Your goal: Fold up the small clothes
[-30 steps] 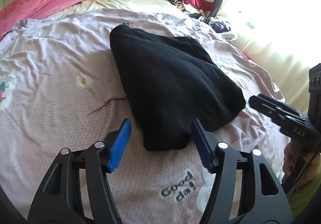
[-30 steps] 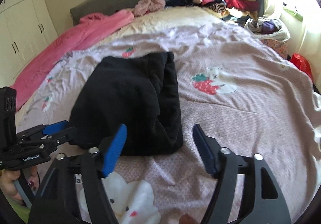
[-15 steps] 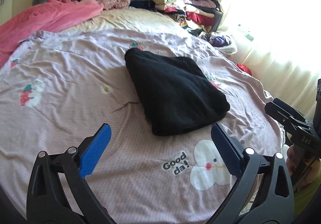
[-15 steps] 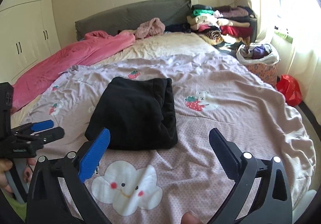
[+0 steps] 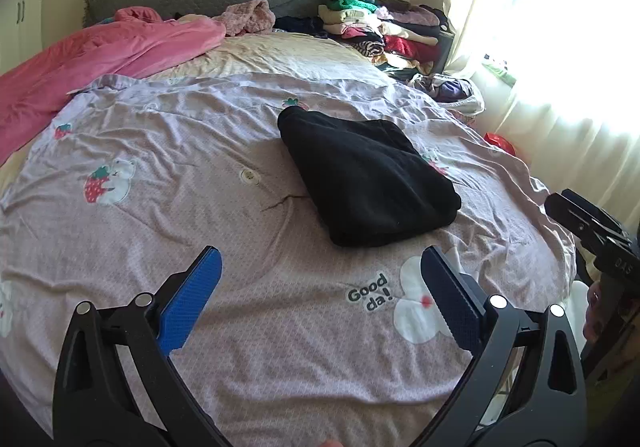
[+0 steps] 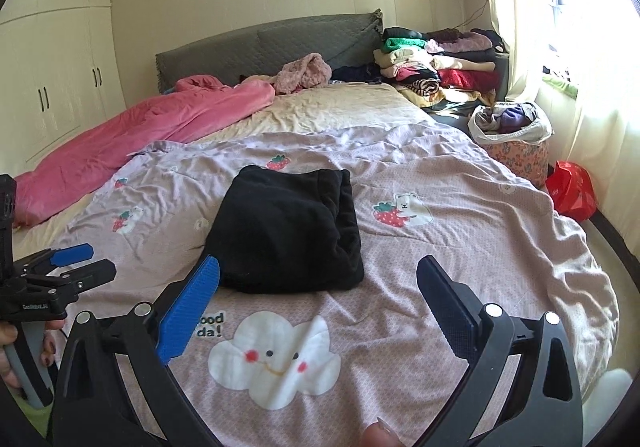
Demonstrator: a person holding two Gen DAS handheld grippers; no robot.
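Both grippers are seen spread to full width, nothing held, nothing touched. Left gripper sits at lower centre of left wrist view, blue pads wide apart w/ only purple bedsheet shown between them. Right gripper sits at lower centre of right wrist view, equally wide; its left pad overlaps the garment's near corner in frame, but contact can't be told. Folded black garment is laid flat on the sheet, centre-right of left view & centre of right view, apart from left gripper's fingers. Left gripper is also seen at left edge of right view, gripped by a hand. Stacked clothes pile is seen upper right, pink blanket at left.
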